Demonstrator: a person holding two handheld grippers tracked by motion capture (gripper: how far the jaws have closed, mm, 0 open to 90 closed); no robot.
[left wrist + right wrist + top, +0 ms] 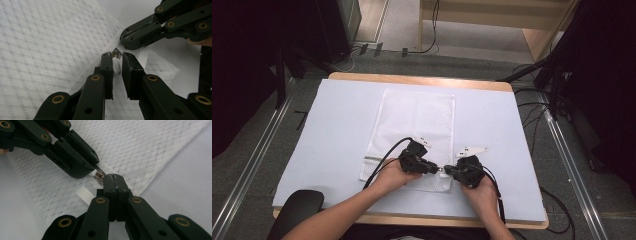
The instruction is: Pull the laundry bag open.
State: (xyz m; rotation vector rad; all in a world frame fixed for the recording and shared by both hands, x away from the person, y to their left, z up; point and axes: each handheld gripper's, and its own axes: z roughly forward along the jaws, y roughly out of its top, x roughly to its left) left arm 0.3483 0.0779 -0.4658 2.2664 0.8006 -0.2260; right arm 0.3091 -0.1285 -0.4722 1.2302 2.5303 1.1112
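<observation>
Bag: white mesh bag [412, 125] lies flat at the middle of the table [337, 130], zipper end toward the person.
Zipper pull: metal pull [100, 175] sits at the bag's near edge, between both grippers.
Left gripper [117, 65]: jaws slightly parted around the white tab [116, 65] by the pull.
Right gripper [114, 178]: jaws pressed fully together, pinching the bag's edge just beside the pull.
Tag: white ribbed tag [84, 194] lies on the mesh near the right gripper.

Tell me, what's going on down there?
Right tool shut on bag edge. Left tool slightly open around zipper pull. Nothing in the way.
</observation>
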